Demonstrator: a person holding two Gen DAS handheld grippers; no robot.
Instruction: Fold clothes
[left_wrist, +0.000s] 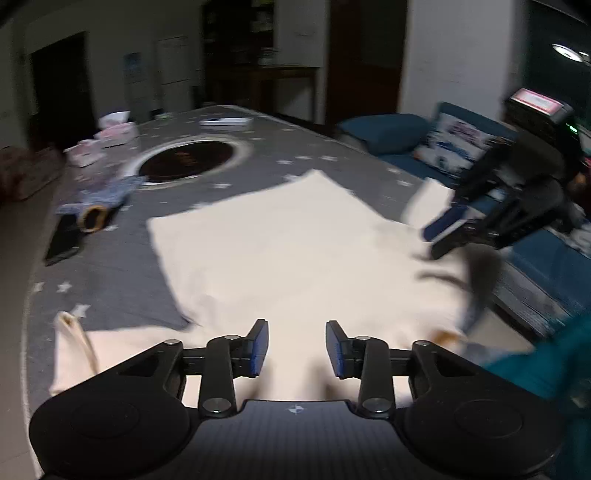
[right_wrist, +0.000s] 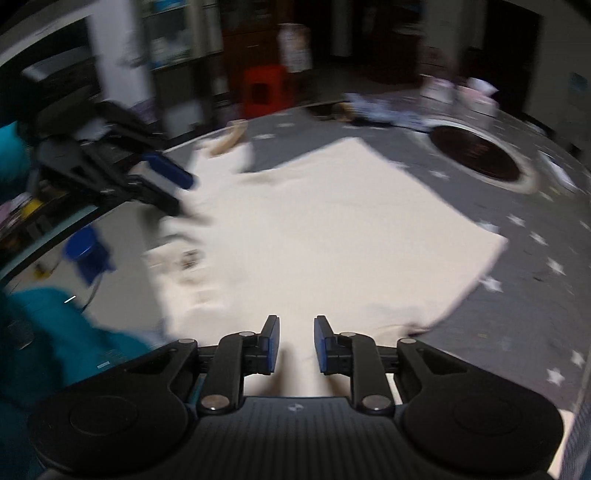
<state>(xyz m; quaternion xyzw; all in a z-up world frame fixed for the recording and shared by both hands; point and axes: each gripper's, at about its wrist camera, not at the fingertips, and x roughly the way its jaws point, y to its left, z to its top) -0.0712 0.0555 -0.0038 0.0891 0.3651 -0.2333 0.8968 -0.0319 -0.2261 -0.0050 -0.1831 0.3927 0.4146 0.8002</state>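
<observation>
The cream-white cloth garment (left_wrist: 280, 251) lies spread flat on the grey star-print table cover (left_wrist: 110, 266), filling the centre of both wrist views, with one cream sleeve (left_wrist: 72, 347) trailing at lower left of the left view. The left gripper (left_wrist: 297, 347) sits at bottom centre of its own frame, blue pads apart with a clear gap and nothing between them, just bare cloth below. The right gripper (right_wrist: 296, 345) shows a narrower gap, also empty; in the left view it appears blurred at right, near a raised cream flap (left_wrist: 428, 199), but whether it touches is not readable. Judgement: between grasps, one fold stage looks laid and both tools are free. The next move likely calls for picking a fresh edge or the loose sleeve, pinching a single layer cleanly, and carrying it over without dragging the flat panel. Dark round cut-out (left_wrist: 188, 160) at upper left is clear of the work.
</observation>
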